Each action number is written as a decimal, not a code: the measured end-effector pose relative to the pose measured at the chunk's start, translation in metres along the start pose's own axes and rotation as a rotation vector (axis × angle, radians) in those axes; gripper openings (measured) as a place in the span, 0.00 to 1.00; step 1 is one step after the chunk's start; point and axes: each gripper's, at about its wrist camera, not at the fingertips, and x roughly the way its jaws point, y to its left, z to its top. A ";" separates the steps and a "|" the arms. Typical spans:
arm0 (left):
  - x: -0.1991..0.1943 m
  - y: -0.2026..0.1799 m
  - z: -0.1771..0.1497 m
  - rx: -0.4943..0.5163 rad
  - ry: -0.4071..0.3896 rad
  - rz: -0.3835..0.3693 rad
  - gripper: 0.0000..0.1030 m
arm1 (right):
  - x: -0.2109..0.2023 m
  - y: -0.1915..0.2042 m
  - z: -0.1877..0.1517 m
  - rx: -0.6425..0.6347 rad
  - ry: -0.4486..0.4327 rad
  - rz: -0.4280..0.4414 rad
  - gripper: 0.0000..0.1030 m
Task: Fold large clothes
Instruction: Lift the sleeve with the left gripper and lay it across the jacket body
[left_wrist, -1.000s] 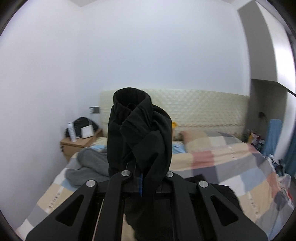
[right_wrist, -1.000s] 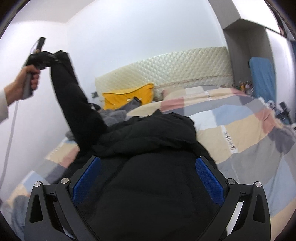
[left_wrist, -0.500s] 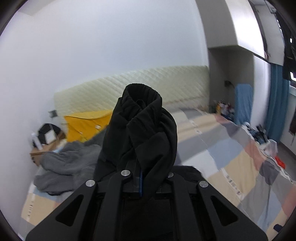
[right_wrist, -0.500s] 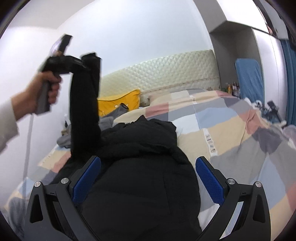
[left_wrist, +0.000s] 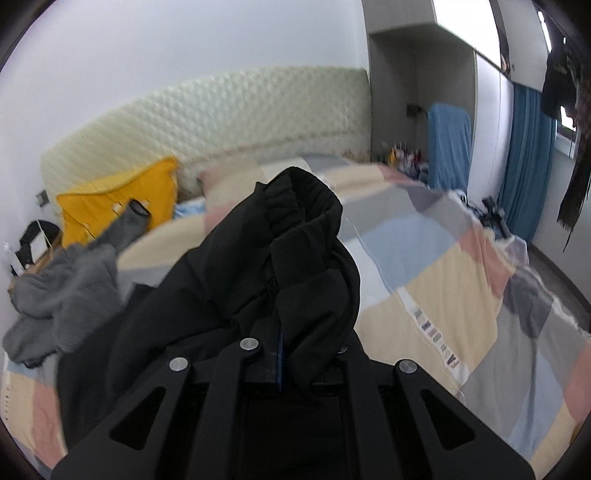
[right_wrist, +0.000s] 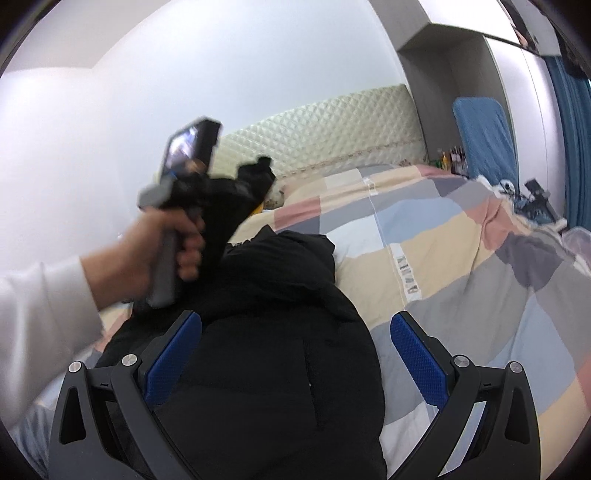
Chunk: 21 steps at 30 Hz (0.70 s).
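The sleeve is clamped by the left gripper; only the right view shows the right gripper spread apart above the black jacket.

Left hand-held gripper fingertips buried in black jacket sleeve; motion-blurred bed.

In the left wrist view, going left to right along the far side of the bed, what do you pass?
Gray garment → yellow pillow → cuff of the black jacket sleeve held up by the left claw → blue cloth by the wardrobe → blue curtain.
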 end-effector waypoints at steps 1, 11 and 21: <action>0.011 -0.007 -0.006 0.005 0.016 -0.004 0.08 | 0.001 -0.003 0.000 0.010 0.000 -0.003 1.00; 0.098 -0.051 -0.061 0.066 0.203 0.039 0.08 | 0.013 -0.015 -0.003 0.052 0.027 -0.004 1.00; 0.095 -0.049 -0.062 0.029 0.192 0.029 0.10 | 0.024 -0.012 -0.009 0.029 0.058 -0.029 1.00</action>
